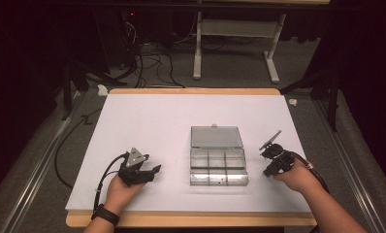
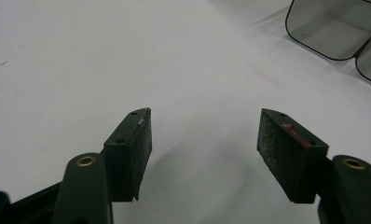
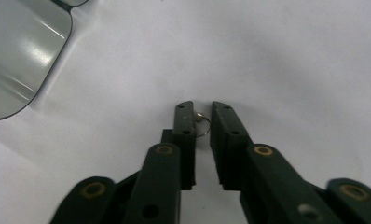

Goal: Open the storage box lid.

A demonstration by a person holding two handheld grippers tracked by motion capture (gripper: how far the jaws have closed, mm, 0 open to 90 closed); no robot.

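The right claw point(image 3: 202, 114) pinches a tiny silver metal ring point(image 3: 201, 125); the grip is thin, so it could slip. The left claw point(image 2: 204, 135) is wide, empty.

Dim lab, white-topped table point(image 1: 147, 121), floor cables point(image 1: 147, 60), bare desk frame point(image 1: 234, 43)
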